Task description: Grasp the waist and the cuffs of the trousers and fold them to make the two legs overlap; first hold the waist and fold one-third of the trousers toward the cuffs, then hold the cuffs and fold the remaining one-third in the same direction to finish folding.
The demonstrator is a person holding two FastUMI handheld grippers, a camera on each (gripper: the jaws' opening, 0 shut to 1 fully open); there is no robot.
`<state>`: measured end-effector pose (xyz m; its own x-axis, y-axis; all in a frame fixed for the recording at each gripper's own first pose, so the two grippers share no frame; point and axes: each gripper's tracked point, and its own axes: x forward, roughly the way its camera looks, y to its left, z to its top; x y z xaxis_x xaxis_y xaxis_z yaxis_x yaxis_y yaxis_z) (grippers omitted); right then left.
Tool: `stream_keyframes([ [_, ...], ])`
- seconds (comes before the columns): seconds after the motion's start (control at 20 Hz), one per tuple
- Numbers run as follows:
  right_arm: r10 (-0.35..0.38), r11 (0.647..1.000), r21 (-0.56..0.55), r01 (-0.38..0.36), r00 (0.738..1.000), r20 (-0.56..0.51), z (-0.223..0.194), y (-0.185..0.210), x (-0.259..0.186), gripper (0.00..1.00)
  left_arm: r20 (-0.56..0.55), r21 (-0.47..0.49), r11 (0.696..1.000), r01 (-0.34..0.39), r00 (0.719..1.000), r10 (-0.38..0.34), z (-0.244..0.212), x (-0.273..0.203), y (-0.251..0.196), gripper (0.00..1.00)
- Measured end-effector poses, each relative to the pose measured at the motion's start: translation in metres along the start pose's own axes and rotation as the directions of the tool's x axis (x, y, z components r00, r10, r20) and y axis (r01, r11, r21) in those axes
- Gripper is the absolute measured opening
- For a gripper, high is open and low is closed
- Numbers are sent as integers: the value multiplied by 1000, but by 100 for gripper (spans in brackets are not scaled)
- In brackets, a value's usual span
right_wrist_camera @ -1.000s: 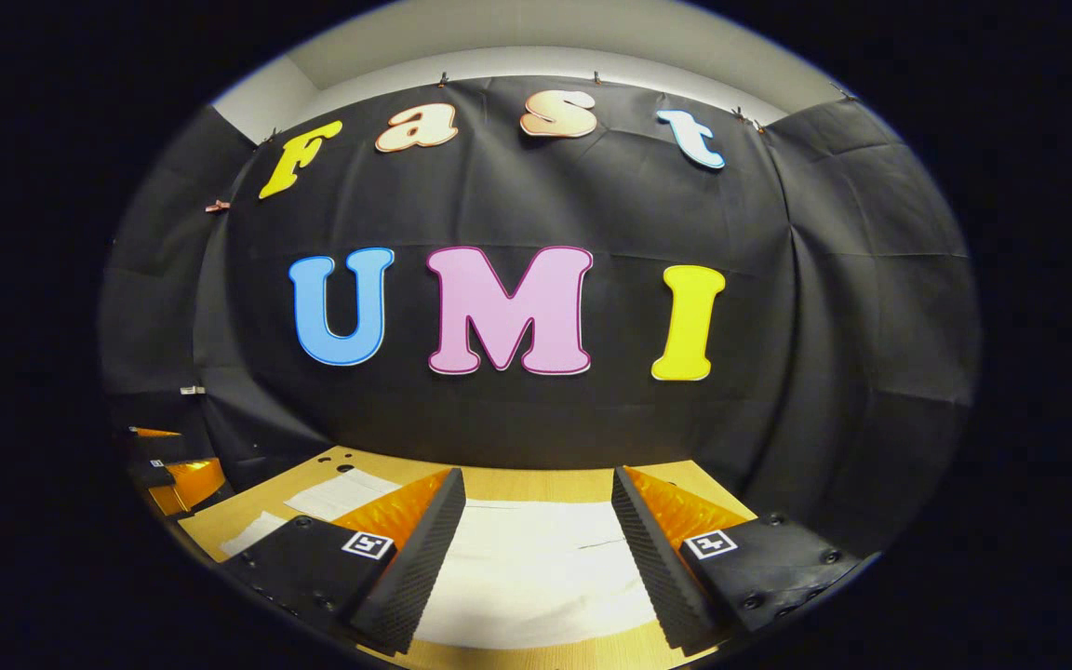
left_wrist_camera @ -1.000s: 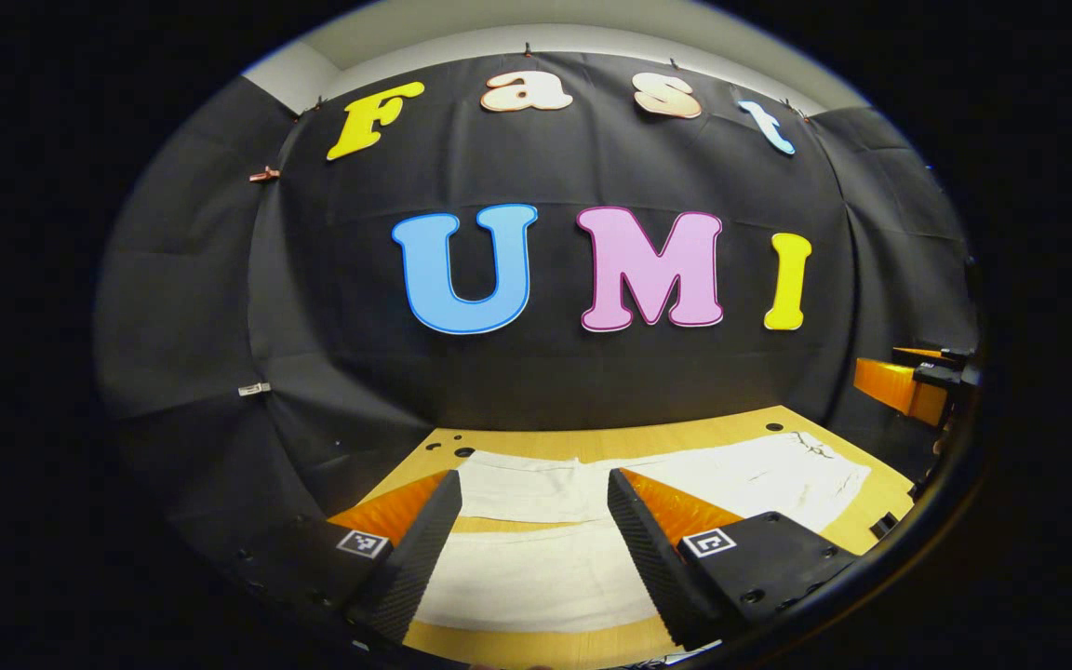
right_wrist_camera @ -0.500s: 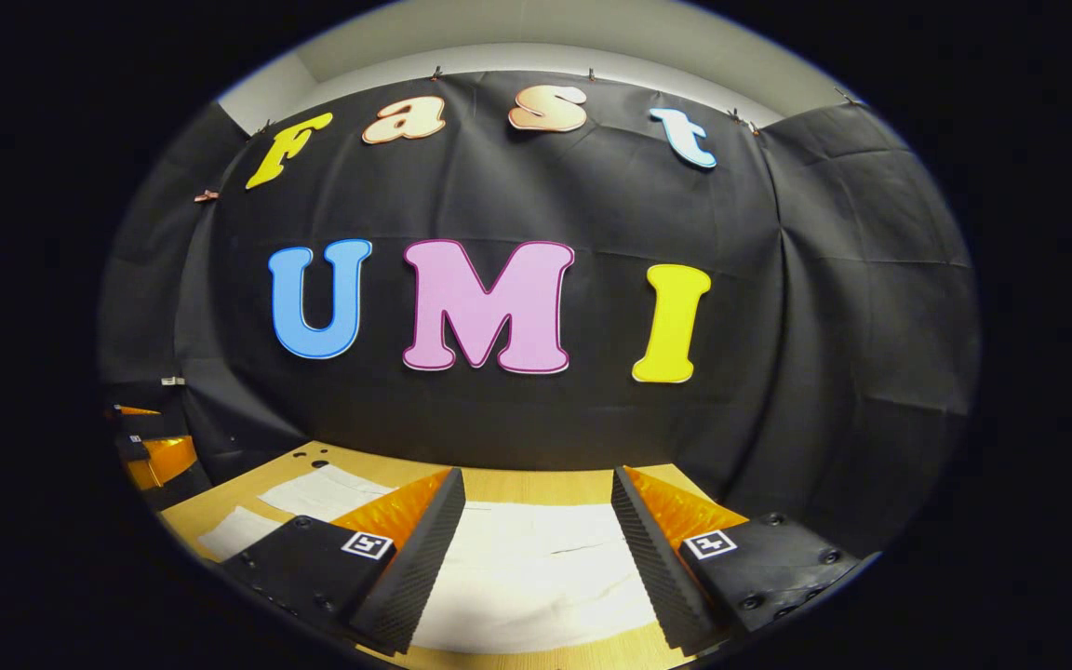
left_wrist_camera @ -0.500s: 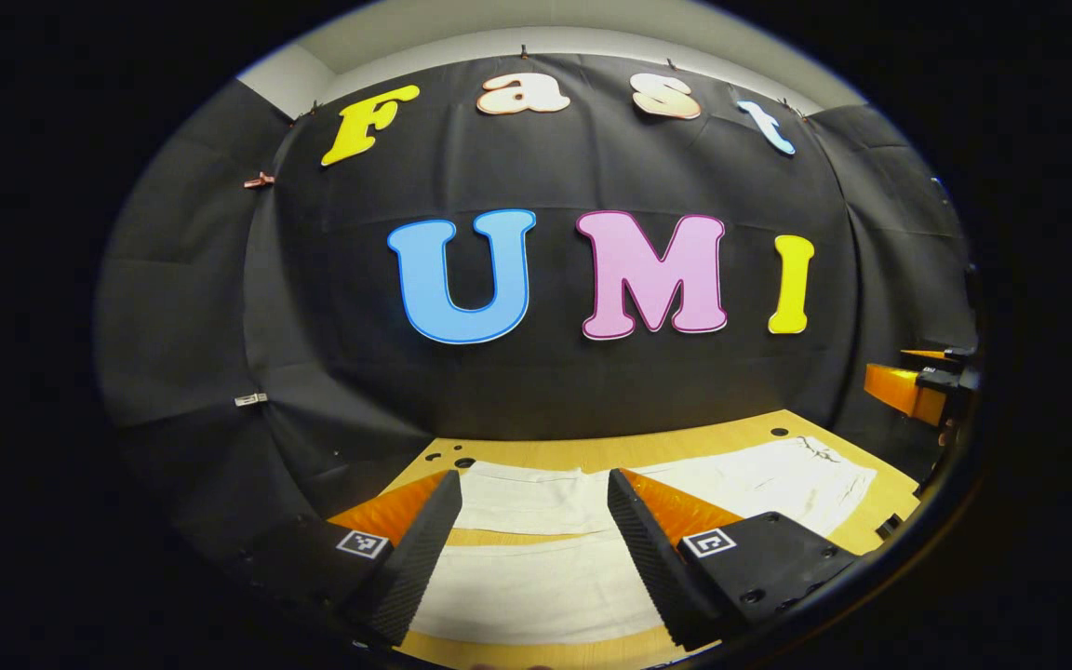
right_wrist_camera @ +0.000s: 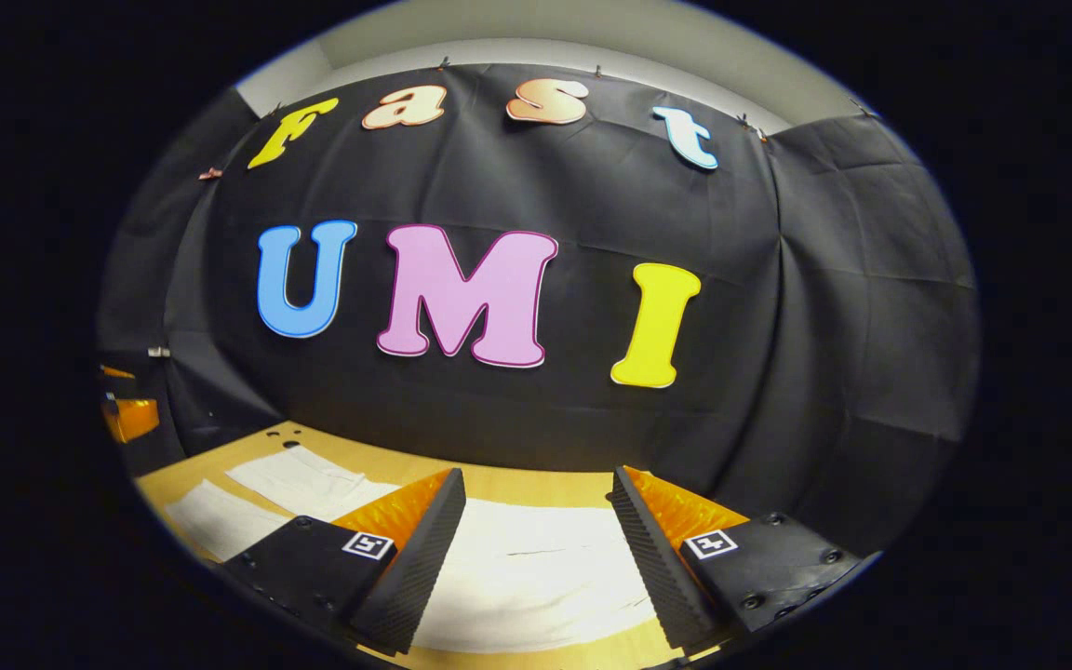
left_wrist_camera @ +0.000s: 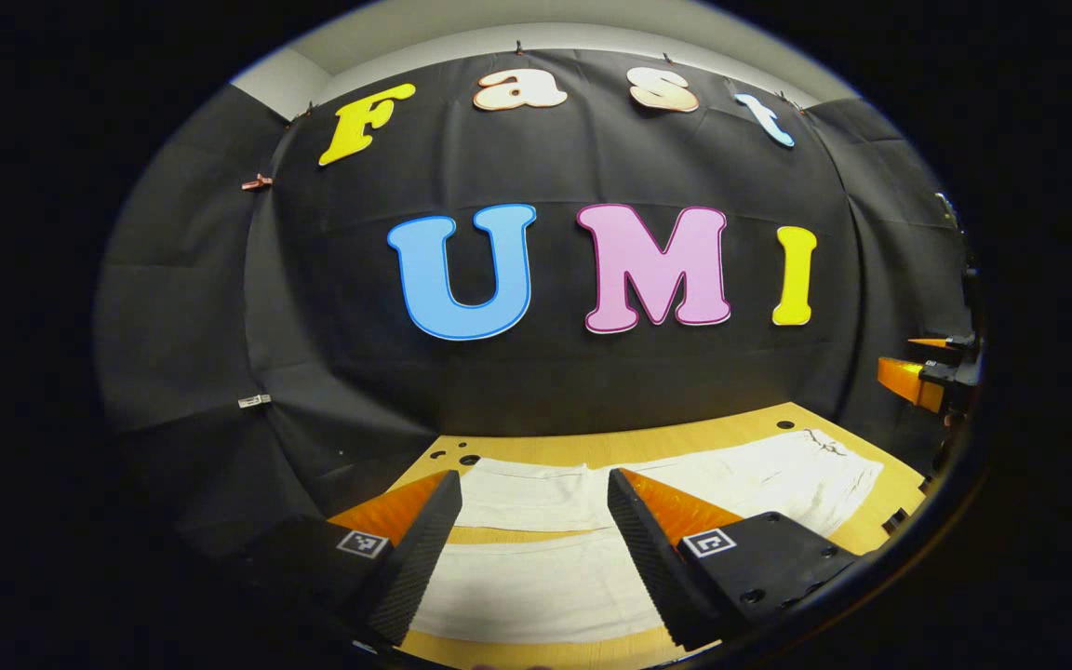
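Observation:
White trousers (left_wrist_camera: 536, 582) lie flat on a wooden table (left_wrist_camera: 703, 433), their two legs side by side with a strip of wood between them. The legs run off to the right toward the waist (left_wrist_camera: 815, 470). My left gripper (left_wrist_camera: 532, 516) hovers open over the cuff end with nothing between its fingers. In the right gripper view the trousers (right_wrist_camera: 536, 577) spread under my right gripper (right_wrist_camera: 536, 516), which is open and empty above the waist part. The legs (right_wrist_camera: 285, 479) stretch away to the left. The other gripper (left_wrist_camera: 927, 377) shows far right in the left gripper view.
The black cloth wall stands close behind the table's far edge. A few small holes (left_wrist_camera: 462, 458) mark the tabletop near the far left corner. The left gripper (right_wrist_camera: 127, 414) shows at the far left edge of the right gripper view.
Both grippers shifted slightly; the right gripper view has tilted and swung right, so the trouser legs at its left show more. The trousers lie as before and both grippers stay open.

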<state>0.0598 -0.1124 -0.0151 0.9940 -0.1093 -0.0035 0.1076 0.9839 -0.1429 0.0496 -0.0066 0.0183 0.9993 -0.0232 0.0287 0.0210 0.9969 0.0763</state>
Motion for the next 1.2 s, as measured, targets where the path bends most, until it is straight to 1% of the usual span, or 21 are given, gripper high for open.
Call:
stream_keyframes([
  [0.15, 0, 994, -107, 1, 1000, 18, -5, -19, 8, 97, -19, 14, 1000, -9, 1000, 9, -8, 5, 5, 99],
  [0.25, 9, 987, -163, -8, 1000, 7, -14, -28, 15, 97, -35, 21, 1000, -15, 999, 16, -15, 7, 6, 99],
  [0.3, 15, 981, -196, -16, 1000, -4, -21, -33, 21, 95, -42, 24, 999, -21, 999, 22, -16, 9, 9, 99],
  [0.35, 25, 973, -230, -28, 1000, -17, -28, -36, 25, 97, -51, 26, 999, -26, 998, 27, -20, 11, 11, 99],
  [0.5, 79, 933, -345, -97, 995, -67, -53, -43, 37, 97, -75, 43, 998, -38, 996, 41, -28, 15, 17, 99],
  [0.65, 159, 856, -477, -201, 979, -128, -83, -47, 47, 97, -108, 51, 996, -68, 991, 73, -46, 20, 25, 99],
  [0.7, 196, 812, -525, -256, 966, -168, -103, -48, 49, 97, -149, 48, 995, -93, 984, 99, -62, 22, 29, 99],
  [0.85, 253, 729, -590, -347, 937, -239, -132, -58, 53, 97, -214, 35, 991, -126, 968, 131, -88, 20, 34, 99],
  [1.0, 278, 647, -636, -421, 907, -318, -164, -70, 58, 98, -262, 46, 987, -156, 951, 163, -108, 20, 41, 98],
  [1.15, 278, 526, -678, -514, 857, -434, -214, -103, 60, 97, -306, 89, 984, -157, 935, 177, -125, 19, 46, 98],
  [1.2, 278, 499, -682, -535, 844, -459, -224, -110, 60, 97, -318, 104, 983, -153, 931, 178, -129, 19, 48, 98],
])
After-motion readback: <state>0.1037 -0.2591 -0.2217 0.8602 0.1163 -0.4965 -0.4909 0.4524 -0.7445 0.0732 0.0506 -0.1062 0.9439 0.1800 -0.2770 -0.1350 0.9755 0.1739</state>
